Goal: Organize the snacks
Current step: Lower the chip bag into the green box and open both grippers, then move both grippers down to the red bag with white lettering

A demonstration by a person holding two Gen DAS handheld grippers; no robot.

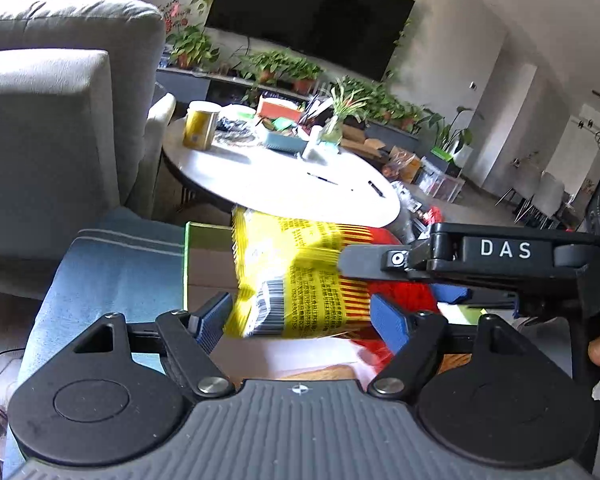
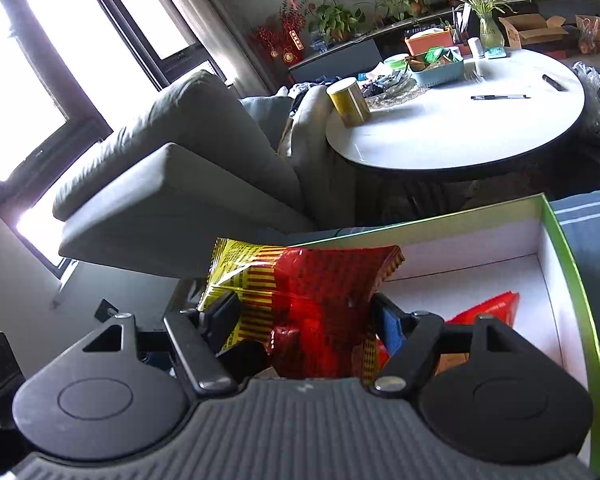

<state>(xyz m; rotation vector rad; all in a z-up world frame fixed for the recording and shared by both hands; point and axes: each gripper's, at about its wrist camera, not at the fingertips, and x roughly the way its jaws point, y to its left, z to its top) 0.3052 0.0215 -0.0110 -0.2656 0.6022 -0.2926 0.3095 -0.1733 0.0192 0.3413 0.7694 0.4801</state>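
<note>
A yellow and red snack packet (image 1: 300, 280) hangs between both grippers above a green-rimmed cardboard box (image 2: 556, 264) with a white inside. My left gripper (image 1: 304, 316) is shut on the packet's yellow barcode end. My right gripper (image 2: 308, 320) is shut on its red end (image 2: 324, 300); in the left wrist view it reaches in from the right (image 1: 380, 258). Another red packet (image 2: 488, 308) lies inside the box. The box edge also shows in the left wrist view (image 1: 208, 256).
A round white table (image 2: 460, 132) stands beyond the box with a yellow can (image 2: 350, 102), a blue basket (image 2: 440, 70), a pen (image 2: 500, 97) and plants on it. A grey sofa (image 2: 188, 168) is at the left. A blue striped cloth (image 1: 112, 276) lies under the box.
</note>
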